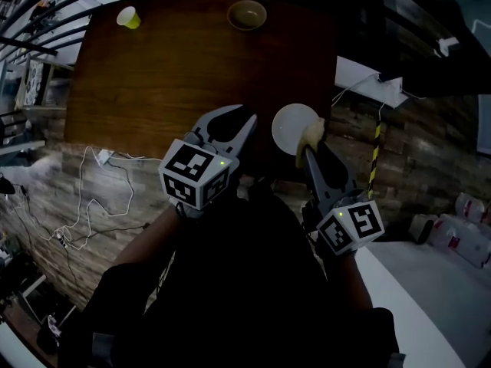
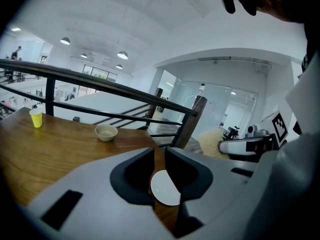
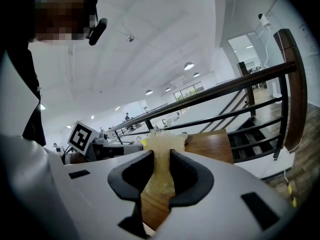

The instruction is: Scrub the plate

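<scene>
A white plate (image 1: pixel 290 125) lies on the near right part of the wooden table (image 1: pixel 153 75). My right gripper (image 1: pixel 311 150) is shut on a yellowish sponge (image 1: pixel 311 134), whose end rests over the plate's right edge. In the right gripper view the sponge (image 3: pixel 162 169) fills the gap between the jaws of that gripper (image 3: pixel 162 154). My left gripper (image 1: pixel 245 119) hovers just left of the plate, apart from it, jaws nearly together and holding nothing. In the left gripper view the plate (image 2: pixel 165 189) shows through the slit of the left gripper (image 2: pixel 160 151).
A yellow cup (image 1: pixel 128 18) stands at the table's far left corner and a beige bowl (image 1: pixel 247 14) at the far edge. A dark railing (image 2: pixel 100 86) runs behind the table. White cables (image 1: pixel 92 205) trail over the floor at the left.
</scene>
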Motion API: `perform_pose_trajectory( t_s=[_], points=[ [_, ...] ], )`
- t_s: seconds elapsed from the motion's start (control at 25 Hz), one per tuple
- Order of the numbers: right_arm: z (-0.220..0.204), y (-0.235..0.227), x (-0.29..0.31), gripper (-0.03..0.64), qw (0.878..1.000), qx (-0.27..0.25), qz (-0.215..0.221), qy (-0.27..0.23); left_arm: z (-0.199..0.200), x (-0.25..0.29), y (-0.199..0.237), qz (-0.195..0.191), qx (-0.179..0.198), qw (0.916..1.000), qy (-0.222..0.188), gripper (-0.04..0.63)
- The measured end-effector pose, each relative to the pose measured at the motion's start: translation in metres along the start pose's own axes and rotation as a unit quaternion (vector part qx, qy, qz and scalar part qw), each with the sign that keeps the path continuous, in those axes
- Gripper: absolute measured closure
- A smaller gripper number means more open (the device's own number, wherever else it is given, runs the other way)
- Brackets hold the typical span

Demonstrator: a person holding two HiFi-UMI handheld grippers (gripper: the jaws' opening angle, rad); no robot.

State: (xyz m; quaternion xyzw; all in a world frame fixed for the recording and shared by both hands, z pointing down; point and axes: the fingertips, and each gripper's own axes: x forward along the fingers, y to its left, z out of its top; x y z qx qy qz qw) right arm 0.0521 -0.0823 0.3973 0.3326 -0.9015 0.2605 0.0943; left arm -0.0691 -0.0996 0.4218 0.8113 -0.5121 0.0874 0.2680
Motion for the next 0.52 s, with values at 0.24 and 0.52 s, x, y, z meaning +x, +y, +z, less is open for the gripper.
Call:
perform_pose_trajectory(
  t_s=[0.24, 0.52],
  points=[
    [0.000, -0.015, -0.006, 0.508, 1.000, 0.004, -0.011, 0.001, 0.000, 0.013, -0.009, -0.006, 0.009, 0.9999, 0.013, 0.518],
    [-0.001, -0.029, -0.014, 0.508, 1.000, 0.007, -0.015, 0.001, -0.002, 0.027, -0.027, -0.012, 0.038, 0.9990, 0.021, 0.518]
  ],
)
